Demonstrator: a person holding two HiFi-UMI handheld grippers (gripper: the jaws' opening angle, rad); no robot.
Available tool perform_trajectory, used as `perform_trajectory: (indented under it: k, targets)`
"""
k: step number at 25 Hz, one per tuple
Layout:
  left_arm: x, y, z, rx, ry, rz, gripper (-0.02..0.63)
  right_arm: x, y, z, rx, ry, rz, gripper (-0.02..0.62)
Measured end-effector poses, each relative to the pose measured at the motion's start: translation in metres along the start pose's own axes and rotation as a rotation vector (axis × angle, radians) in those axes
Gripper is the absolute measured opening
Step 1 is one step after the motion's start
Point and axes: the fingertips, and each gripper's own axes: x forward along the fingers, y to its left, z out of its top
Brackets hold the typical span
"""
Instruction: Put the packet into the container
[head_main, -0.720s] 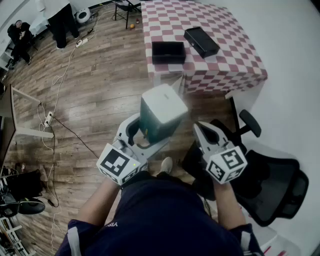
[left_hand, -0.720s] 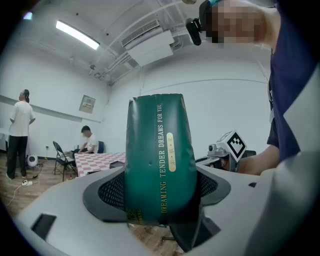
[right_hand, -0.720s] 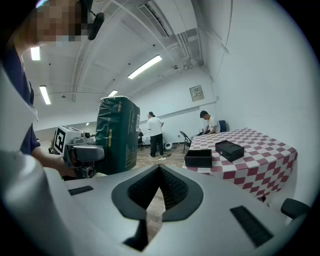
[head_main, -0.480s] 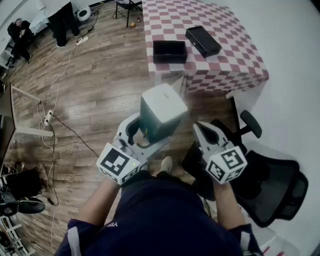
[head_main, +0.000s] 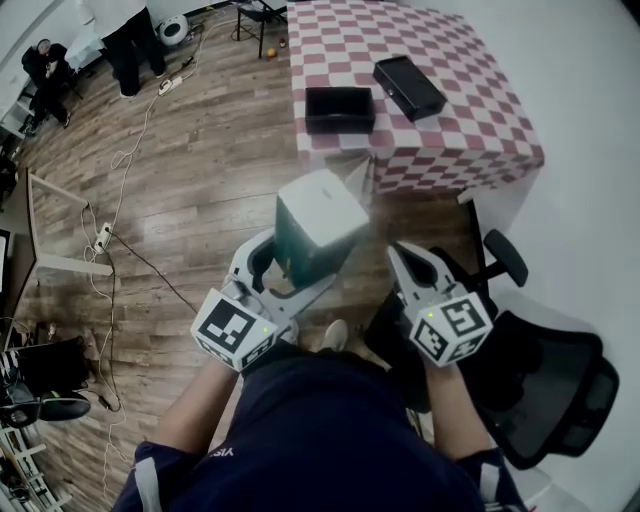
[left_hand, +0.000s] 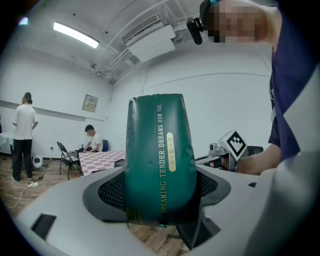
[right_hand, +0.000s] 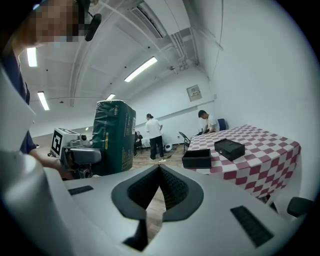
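- Gripping the packet (head_main: 318, 225) is the left hand-held gripper (head_main: 298, 268), jaws spread wide and pinching the green bag low on its sides, so it stands upright in mid-air over the wooden floor (head_main: 190, 190).
- Over on the other side, the right hand-held gripper (head_main: 405, 262) has its jaws pressed together with nothing between them, hanging at about 3 o'clock of the packet.
- Up at 12 o'clock sits the container (head_main: 340, 122), an open black box on the checkered tabletop (head_main: 450, 130), well apart from the packet and looking empty.
- A second black box (head_main: 407, 87) lies just beside it at 2 o'clock.
- My call: pickup done, carry under way, but the packet is not yet over the tabletop; reaching, lowering and letting go are all left.
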Motion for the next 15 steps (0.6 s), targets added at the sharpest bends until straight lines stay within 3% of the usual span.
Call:
perform_trajectory:
  k: [15]
  targets:
    - [0.054, 0.023, 0.007, -0.002, -0.006, 0.023, 0.41, 0.018, -0.059, 0.01, 0.005, 0.008, 0.021, 0.017]
